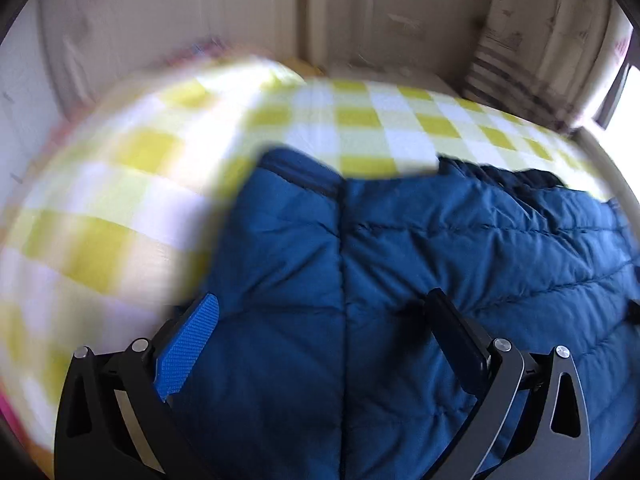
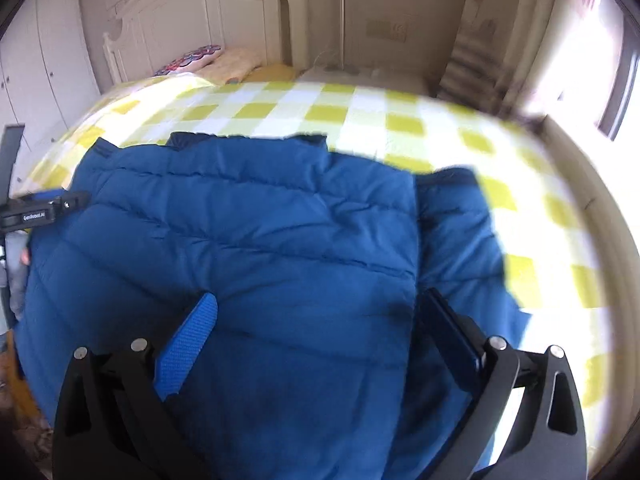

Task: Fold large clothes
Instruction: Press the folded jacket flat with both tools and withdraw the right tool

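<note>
Quilted blue down jacket (image 2: 248,248), spread on bed (image 2: 360,116) with yellow-check cover: likely light, puffy, soft, slippery-shelled, best pinched at hem or seam edge; left gripper (image 1: 320,328) and right gripper (image 2: 316,324) above it, fingers apart, nothing clamped.

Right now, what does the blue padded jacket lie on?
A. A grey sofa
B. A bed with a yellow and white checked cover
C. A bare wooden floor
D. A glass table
B: the blue padded jacket is spread over a bed whose yellow and white checked cover shows around it in both wrist views.
</note>
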{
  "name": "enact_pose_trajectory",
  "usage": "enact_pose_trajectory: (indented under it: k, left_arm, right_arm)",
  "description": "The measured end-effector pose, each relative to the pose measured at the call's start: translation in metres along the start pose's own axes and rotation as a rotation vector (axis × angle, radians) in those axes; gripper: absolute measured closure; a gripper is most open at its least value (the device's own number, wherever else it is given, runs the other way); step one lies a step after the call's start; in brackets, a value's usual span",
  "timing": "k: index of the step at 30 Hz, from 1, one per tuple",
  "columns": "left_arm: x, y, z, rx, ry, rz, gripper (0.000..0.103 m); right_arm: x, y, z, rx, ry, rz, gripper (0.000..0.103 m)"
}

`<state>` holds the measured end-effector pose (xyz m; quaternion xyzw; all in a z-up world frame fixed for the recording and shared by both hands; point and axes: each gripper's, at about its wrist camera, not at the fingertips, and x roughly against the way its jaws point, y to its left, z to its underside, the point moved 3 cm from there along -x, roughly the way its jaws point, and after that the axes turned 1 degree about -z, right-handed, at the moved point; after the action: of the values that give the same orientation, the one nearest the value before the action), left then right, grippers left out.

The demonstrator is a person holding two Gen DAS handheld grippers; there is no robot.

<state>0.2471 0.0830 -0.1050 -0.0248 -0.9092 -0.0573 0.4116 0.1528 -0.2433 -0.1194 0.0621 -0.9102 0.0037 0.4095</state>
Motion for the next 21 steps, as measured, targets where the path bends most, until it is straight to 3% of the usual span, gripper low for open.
enact_pose_trajectory:
  k: [4,6,8,10,14,17,19,21]
  left_arm:
    - [0.069,-0.034,0.015,-0.033,-0.114,0.168,0.004]
    - [0.094,-0.066,0.03,-0.135,-0.152,0.214,0.004]
    - [0.091,-0.094,0.05,-0.229,-0.124,0.207,0.004]
    - [0.061,-0.112,0.071,-0.285,-0.029,0.158,0.004]
    - [0.062,-0.096,0.074,-0.223,-0.029,0.208,0.004]
    - [0.082,-0.072,0.069,-0.172,-0.097,0.201,0.004]
    - [0.093,-0.043,0.071,-0.112,-0.145,0.168,0.004]
    - [0.086,-0.02,0.076,-0.062,-0.11,0.122,0.004]
  right_arm:
    - [0.044,0.042,0.012,0.091,-0.077,-0.093,0.003]
    - [0.05,0.067,0.026,0.195,-0.074,-0.105,0.003]
    - [0.037,0.083,0.044,0.255,-0.027,-0.092,0.003]
    - [0.029,0.08,0.054,0.227,-0.051,-0.096,0.002]
    - [0.04,0.07,0.062,0.229,-0.065,-0.093,0.003]
    - [0.067,0.049,0.06,0.197,-0.127,-0.045,0.003]
    - [0.087,0.024,0.066,0.123,-0.178,-0.05,0.003]
    - [0.085,-0.001,0.075,0.056,-0.169,-0.047,0.003]
